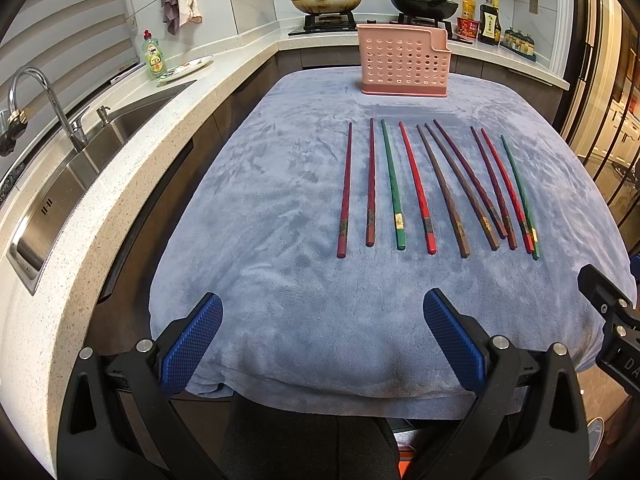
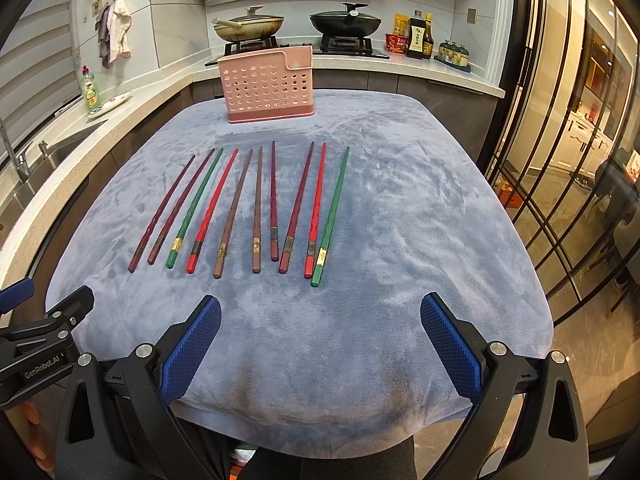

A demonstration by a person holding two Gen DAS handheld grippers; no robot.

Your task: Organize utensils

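A soft, fuzzy blue cloth (image 1: 280, 280) covers the table. The chopsticks (image 2: 256, 216) look smooth and painted, and the pink basket (image 1: 404, 64) is matt plastic with holes. The sink (image 1: 72, 184) at the left is shiny metal.

1. The counter is covered by a blue-grey cloth (image 1: 280, 208), which hangs over the near edge.
2. Ten chopsticks (image 2: 256, 208) lie flat on the cloth in a loose row, thick ends toward the near edge.
3. Colours: two green, two bright red, the rest dark red or brown.
4. The rightmost red and green chopsticks touch at their thick ends.
5. A pink perforated holder (image 2: 269, 85) stands upright on the cloth at the far end, apart from the chopsticks.
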